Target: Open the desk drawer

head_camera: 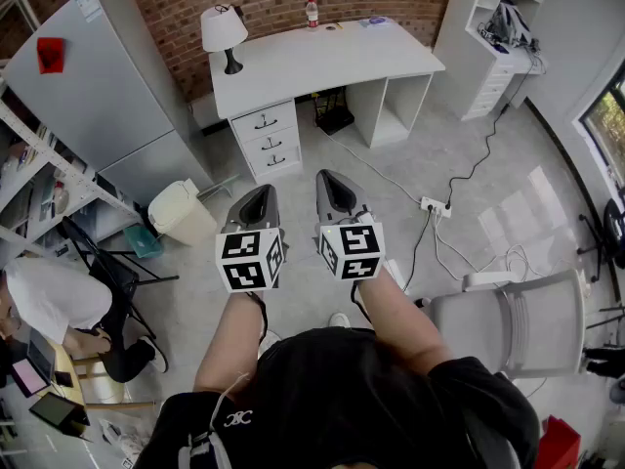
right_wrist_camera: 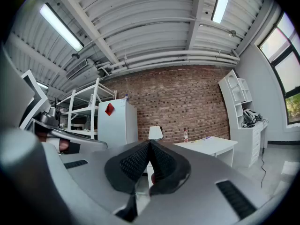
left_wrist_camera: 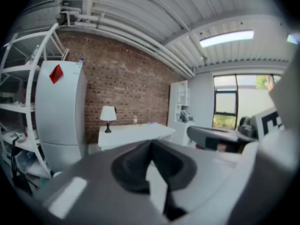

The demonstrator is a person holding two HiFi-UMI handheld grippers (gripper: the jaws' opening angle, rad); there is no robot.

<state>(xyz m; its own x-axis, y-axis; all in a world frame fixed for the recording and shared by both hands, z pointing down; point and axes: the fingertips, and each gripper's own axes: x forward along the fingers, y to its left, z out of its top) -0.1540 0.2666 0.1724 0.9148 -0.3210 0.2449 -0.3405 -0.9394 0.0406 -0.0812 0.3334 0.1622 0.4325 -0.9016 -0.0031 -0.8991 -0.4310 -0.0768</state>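
Observation:
The white desk (head_camera: 322, 62) stands against the brick wall across the room. Its stack of three drawers (head_camera: 267, 141) sits under the desk's left end, all closed. Both grippers are held side by side in front of the person, well short of the desk. My left gripper (head_camera: 262, 193) is shut with nothing in it, its tips meeting (left_wrist_camera: 151, 143). My right gripper (head_camera: 333, 178) is shut and empty too (right_wrist_camera: 150, 143). The desk shows far off in the left gripper view (left_wrist_camera: 133, 132) and in the right gripper view (right_wrist_camera: 208, 146).
A lamp (head_camera: 223, 29) and a bottle (head_camera: 312, 12) stand on the desk. A grey fridge (head_camera: 98, 86) and a cream bin (head_camera: 181, 211) are left of it. A power strip with cables (head_camera: 435, 206) lies on the floor, with a grey chair (head_camera: 498, 320) to the right. A person sits at far left (head_camera: 49, 301).

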